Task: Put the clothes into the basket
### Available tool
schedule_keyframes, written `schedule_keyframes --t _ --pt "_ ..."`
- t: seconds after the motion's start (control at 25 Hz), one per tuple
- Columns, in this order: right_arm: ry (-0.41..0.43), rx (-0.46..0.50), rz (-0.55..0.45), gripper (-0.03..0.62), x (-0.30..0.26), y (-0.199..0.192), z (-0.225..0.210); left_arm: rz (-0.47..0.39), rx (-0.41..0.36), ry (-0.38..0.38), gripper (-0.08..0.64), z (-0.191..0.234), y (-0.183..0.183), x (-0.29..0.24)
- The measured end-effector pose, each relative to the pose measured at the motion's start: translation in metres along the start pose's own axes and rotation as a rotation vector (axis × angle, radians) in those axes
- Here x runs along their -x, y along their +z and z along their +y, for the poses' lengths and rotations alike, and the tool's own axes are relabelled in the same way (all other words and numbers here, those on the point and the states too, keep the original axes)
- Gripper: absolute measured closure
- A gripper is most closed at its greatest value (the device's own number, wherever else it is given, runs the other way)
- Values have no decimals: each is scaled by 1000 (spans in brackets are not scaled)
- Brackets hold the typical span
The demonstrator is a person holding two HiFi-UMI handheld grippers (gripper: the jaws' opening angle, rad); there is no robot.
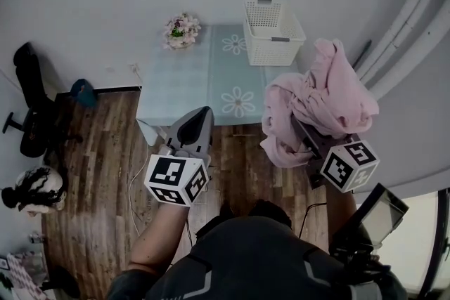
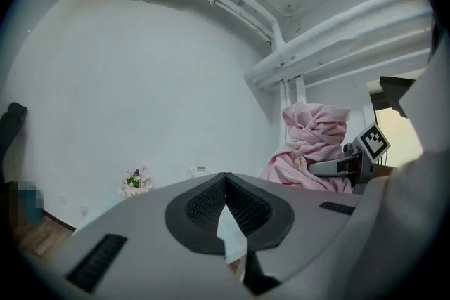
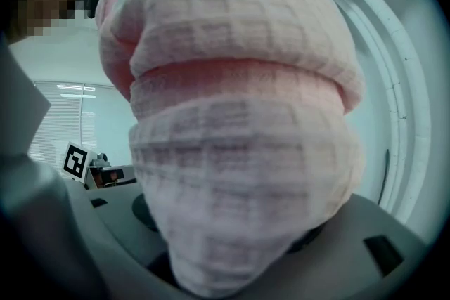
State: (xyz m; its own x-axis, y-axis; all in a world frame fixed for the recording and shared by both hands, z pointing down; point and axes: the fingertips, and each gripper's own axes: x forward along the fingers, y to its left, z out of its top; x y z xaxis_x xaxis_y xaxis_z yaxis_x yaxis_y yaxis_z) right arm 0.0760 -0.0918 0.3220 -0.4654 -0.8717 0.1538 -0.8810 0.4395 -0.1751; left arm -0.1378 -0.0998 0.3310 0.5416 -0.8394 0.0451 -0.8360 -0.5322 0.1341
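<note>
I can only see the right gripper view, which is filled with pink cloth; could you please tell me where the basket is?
Observer: The white basket stands on the far right corner of the pale blue table, beyond the pink cloth.
Operator: Thank you. Is anything inside it?
Observer: In the head view it looks empty.
Operator: And what is the left claw doing?
Observer: The left claw is shut on nothing, over the table's near edge.
</note>
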Motion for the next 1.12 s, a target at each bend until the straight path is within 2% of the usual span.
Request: schedule_keyframes --t 0.2,0.48,0.92,1.12 --pt "-8 -4 2 278 -51 13 -37 19 5 1 558 27 -2 -56" --pt "-7 -40 -42 278 -107 44 -100 26 -29 23 557 47 9 -126" --pt "17 8 -65 278 -198 104 -215 48 -20 64 557 68 27 -262" --pt "41 39 -56 278 -244 112 -258 65 -25 104 558 82 20 -307"
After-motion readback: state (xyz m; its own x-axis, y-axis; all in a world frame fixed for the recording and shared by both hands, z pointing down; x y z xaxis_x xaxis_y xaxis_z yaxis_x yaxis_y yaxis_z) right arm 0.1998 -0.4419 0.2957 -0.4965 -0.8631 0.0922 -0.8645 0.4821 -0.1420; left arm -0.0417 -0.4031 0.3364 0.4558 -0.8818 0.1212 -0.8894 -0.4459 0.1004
